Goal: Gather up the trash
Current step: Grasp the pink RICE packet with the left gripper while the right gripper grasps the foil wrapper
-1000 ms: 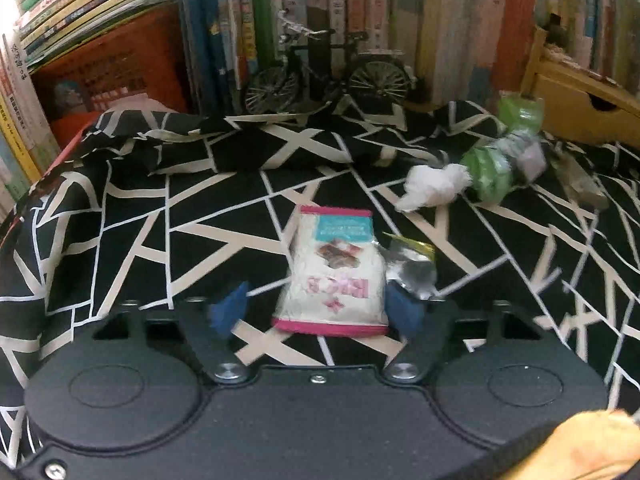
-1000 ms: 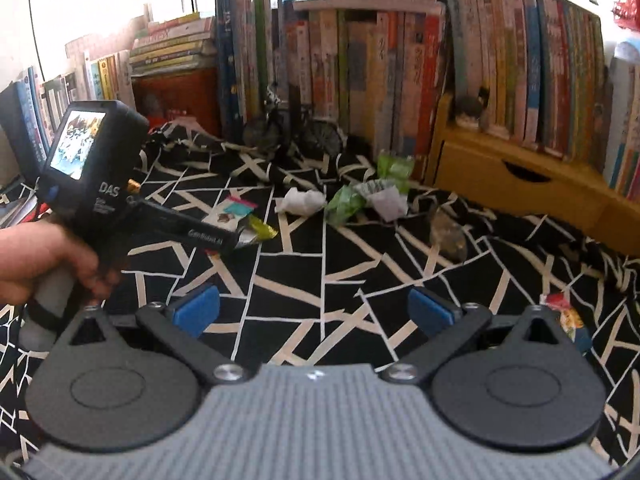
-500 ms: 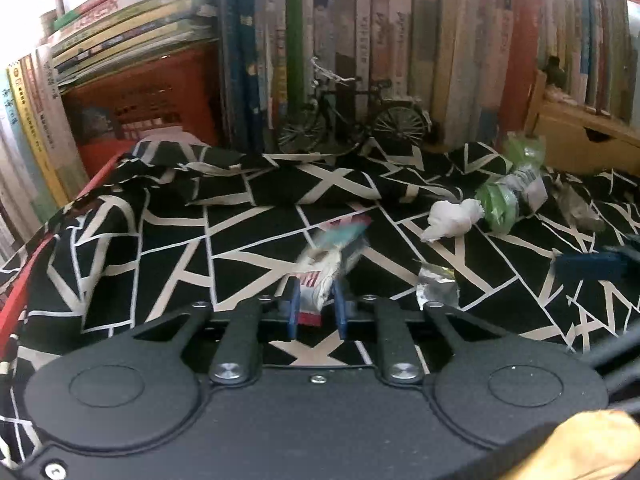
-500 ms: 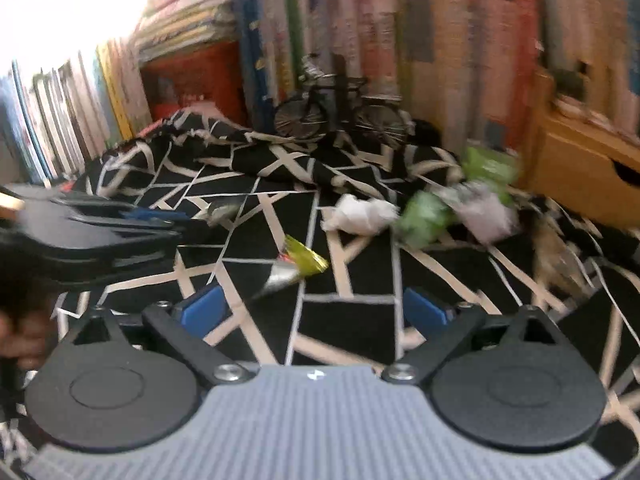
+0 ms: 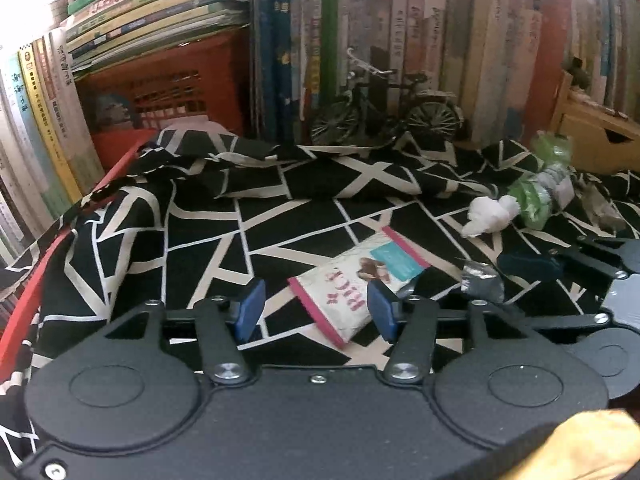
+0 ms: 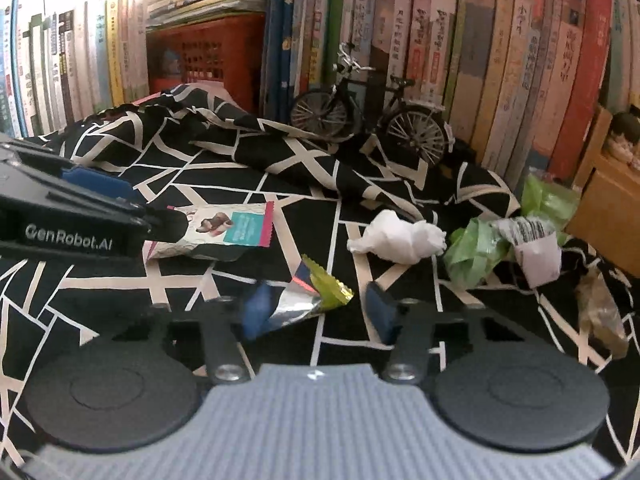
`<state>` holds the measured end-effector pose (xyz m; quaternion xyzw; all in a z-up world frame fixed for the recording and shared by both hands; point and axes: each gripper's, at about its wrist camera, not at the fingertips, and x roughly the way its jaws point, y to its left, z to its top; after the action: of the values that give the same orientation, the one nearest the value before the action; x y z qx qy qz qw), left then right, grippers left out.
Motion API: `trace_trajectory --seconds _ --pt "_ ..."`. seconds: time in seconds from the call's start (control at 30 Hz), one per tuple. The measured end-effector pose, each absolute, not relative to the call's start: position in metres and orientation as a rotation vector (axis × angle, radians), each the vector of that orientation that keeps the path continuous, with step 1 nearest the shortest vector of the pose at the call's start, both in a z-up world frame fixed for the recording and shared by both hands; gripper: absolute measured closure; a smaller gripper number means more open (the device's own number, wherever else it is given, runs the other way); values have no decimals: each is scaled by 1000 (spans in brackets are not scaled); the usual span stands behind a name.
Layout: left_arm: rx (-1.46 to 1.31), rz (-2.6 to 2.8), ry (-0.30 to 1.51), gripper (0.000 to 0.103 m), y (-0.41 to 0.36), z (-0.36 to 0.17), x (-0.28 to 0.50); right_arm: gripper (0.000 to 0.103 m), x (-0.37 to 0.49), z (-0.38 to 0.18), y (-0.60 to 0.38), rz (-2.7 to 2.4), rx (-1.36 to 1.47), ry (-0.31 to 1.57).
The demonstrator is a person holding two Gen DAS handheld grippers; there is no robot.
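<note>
Since a second ago, the right gripper [image 6: 316, 312] came down over the foil wrapper [image 6: 308, 298], lower centre; its jaws are closing around it. Left gripper [image 5: 316, 310] is opening again, snack packet [image 5: 356, 284] lying loose between its fingers on the cloth [image 5: 200, 240].

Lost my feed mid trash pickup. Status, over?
Left gripper opening, snack packet loose between pads. Right gripper closing round foil wrapper, not yet pinched. Nothing in the way.
</note>
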<state>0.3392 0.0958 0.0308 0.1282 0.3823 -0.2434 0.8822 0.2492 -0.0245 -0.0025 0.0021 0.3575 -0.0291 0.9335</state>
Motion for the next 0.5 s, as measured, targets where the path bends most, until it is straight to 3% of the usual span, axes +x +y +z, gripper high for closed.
trace_trajectory --seconds 0.07,0.2,0.37,0.5 --pt "267 -501 797 47 97 30 342 70 251 -2 -23 -67 -23 722" --pt "268 -544 803 40 93 29 344 72 247 -1 -26 -84 -12 714" --pt "344 -709 772 16 77 26 342 72 228 15 -40 -112 72 692" --pt "365 -788 818 14 72 15 359 72 205 29 -45 -114 115 671"
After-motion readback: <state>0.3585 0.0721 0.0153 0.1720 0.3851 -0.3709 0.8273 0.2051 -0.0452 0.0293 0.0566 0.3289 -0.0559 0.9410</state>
